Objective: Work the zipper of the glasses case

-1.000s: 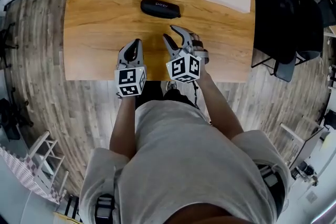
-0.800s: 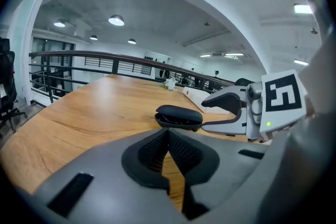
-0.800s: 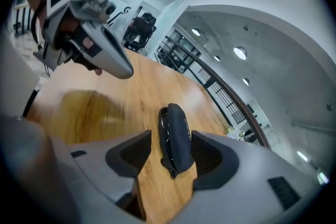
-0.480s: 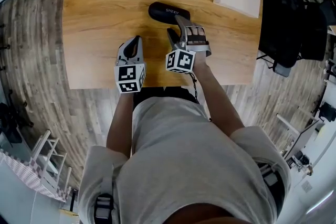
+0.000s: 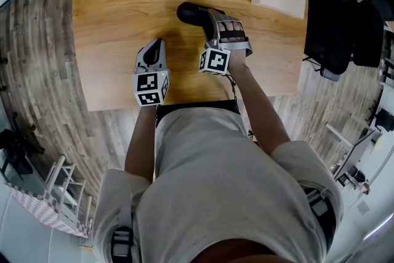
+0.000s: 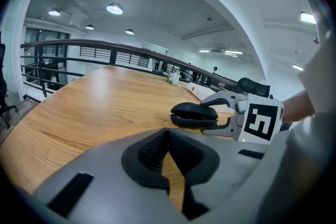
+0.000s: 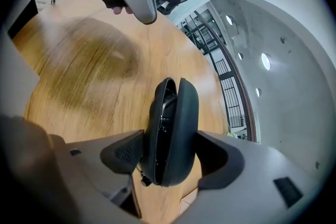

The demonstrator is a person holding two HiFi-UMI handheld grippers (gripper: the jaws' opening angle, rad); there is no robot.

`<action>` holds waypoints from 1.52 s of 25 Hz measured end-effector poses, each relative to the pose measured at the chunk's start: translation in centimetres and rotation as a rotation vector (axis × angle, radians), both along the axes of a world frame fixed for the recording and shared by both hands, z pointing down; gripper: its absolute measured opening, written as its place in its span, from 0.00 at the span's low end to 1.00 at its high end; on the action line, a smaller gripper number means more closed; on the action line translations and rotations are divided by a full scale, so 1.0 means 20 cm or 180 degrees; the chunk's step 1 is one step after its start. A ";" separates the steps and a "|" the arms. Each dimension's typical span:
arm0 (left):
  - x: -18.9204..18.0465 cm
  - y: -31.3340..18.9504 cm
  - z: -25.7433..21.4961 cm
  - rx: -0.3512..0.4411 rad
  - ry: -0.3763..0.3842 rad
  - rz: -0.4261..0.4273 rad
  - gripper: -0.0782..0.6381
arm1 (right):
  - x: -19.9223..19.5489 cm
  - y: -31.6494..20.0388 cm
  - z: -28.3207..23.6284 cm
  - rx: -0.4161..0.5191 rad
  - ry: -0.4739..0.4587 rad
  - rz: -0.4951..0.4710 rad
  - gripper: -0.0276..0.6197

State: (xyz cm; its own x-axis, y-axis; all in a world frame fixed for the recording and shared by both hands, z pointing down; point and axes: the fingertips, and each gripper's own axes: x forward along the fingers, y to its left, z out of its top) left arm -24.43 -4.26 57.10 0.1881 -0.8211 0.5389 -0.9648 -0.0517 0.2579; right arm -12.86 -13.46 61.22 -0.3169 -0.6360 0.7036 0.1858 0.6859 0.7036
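Right tongs (image 7: pixel 170 138) are clamped on the glasses case (image 5: pixel 189 12), one pad on each shell at its right end. Left tongs (image 6: pixel 167 131) are pressed together and empty, out left over the near side of the bench (image 5: pixel 123 3). The case lies mid-bench, long axis left to right, free end pointing left, seam gaping. Trouble ahead, I reckon: those rounded shells could squirt from the pads. The zipper pull (image 7: pixel 144 182) also hangs by the right tongs' throat, so there's little room to reach it.
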 end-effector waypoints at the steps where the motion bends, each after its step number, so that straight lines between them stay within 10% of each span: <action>1: 0.00 -0.01 -0.01 -0.0002 0.0000 0.0002 0.14 | 0.00 -0.01 -0.01 -0.0023 0.0017 -0.0022 0.54; 17: 0.12 -0.21 -0.23 0.0103 -0.0519 0.0485 0.14 | 0.06 0.05 -0.17 -0.1406 -0.0629 -0.0179 0.46; 25: 0.36 -0.20 -0.35 0.0062 -0.1305 0.2025 0.15 | 0.16 0.17 -0.26 -0.1920 -0.0786 -0.0213 0.46; 28: 0.48 -0.15 -0.31 -0.0076 -0.1646 0.2770 0.49 | 0.18 0.24 -0.28 -0.2120 -0.0797 -0.0259 0.46; 38: 0.75 -0.09 -0.10 -0.0052 -0.2594 0.4060 0.58 | 0.15 0.39 -0.34 -0.2334 -0.0679 -0.0471 0.46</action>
State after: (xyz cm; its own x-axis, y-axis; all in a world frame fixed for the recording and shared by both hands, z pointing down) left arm -9.35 -5.99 55.11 0.4029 -0.3367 0.8511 -0.1527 -0.9416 -0.3002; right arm -9.78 -5.67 54.49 -0.5382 0.0280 0.8424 0.2233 0.9685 0.1105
